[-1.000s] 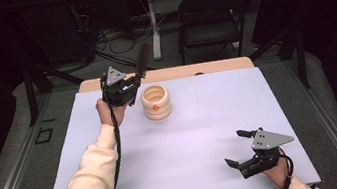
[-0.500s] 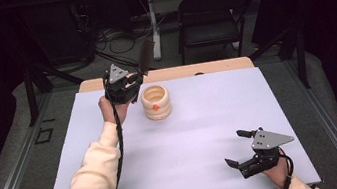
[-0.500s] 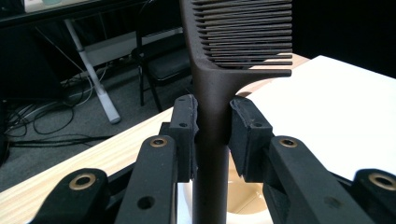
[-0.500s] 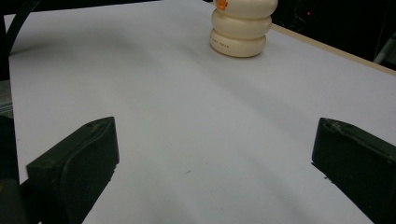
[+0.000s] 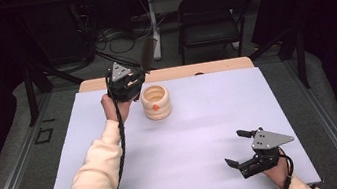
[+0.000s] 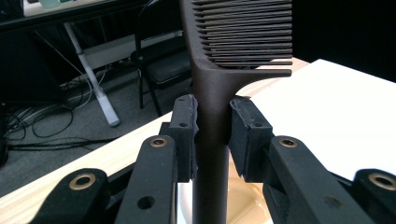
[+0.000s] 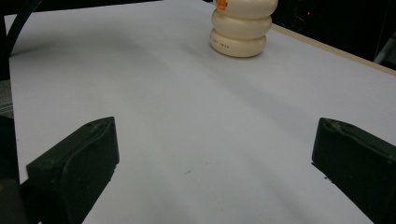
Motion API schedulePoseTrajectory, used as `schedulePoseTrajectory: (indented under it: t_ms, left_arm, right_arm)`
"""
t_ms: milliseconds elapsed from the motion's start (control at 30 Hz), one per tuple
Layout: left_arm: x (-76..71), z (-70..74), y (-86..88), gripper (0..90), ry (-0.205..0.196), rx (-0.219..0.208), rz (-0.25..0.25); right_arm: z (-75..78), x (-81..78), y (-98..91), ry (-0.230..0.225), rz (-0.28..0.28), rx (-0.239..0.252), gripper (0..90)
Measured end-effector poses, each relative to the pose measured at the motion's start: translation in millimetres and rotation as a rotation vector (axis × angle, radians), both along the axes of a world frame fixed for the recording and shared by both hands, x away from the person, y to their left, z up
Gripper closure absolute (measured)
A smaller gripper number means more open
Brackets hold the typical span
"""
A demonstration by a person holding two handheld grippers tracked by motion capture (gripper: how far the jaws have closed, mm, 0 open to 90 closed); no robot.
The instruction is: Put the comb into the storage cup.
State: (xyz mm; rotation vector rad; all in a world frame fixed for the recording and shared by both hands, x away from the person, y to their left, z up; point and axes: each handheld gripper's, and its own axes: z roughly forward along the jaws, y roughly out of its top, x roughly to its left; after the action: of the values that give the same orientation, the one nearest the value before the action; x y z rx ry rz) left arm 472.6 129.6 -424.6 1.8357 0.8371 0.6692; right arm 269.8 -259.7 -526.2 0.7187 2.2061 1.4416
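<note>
Two grippers over one white table, and a comb on the move.

Biggest first: the white table (image 5: 179,143) spreads across the middle of the high view, bare but for a cream ridged holder (image 5: 156,102) at upper centre. At upper left of it, the left gripper (image 5: 125,82) is clamped on a dark comb (image 6: 219,88), jaws pinching its stem just below the teeth; the comb has tipped closer over the holder's open mouth than a second ago, so I judge a drop-in is near. At lower right the right gripper (image 5: 239,150) has stayed low over the table, jaws wide apart around nothing.
</note>
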Motion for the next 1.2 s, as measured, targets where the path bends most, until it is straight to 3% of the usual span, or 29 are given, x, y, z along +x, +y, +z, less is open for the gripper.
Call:
schedulePoseTrajectory:
  t_ms: [833,1100,1200]
  left_arm:
    - [6.3,-3.2,-17.6,72.4,-0.037,-0.05,-0.01]
    - [12.6,-10.5,-19.5,72.4,-0.045,-0.101,-0.003]
    - [14.4,-13.2,-21.1,72.4,-0.04,-0.1,-0.004]
  right_arm:
    - [-0.1,0.2,-0.2,0.0,0.001,0.0,0.2]
    - [0.3,-0.1,-0.1,-0.004,0.003,-0.001,0.2]
    - [0.1,0.0,-0.1,-0.002,0.002,-0.001,0.2]
